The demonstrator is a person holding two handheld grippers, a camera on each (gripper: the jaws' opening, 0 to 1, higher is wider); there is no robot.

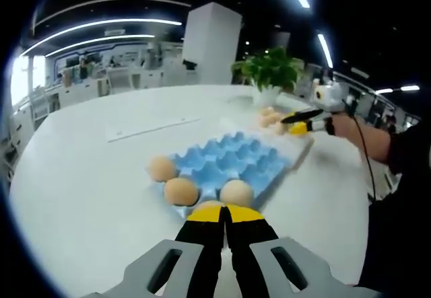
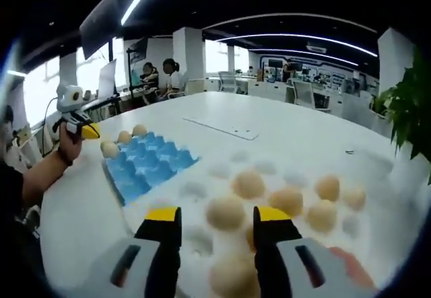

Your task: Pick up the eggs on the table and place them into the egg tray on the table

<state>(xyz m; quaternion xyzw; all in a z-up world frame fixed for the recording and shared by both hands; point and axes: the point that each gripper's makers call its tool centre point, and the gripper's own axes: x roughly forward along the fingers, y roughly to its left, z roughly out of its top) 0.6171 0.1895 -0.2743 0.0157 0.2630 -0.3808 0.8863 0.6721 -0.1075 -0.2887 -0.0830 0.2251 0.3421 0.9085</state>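
Over the loose eggs point(image 2: 286, 200), the right gripper point(image 2: 217, 218) stands wide open, straddling one egg point(image 2: 225, 212) for pickup; the left gripper point(image 1: 225, 212), shut and empty, idles beside the blue egg tray point(image 1: 232, 160).

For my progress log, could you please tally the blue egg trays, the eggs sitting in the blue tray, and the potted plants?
Blue egg tray: 1
Eggs in it: 3
Potted plant: 1
Total: 5

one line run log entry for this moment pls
left hand-held gripper: shut, by blue tray | tray: three eggs | right hand-held gripper: open around loose egg
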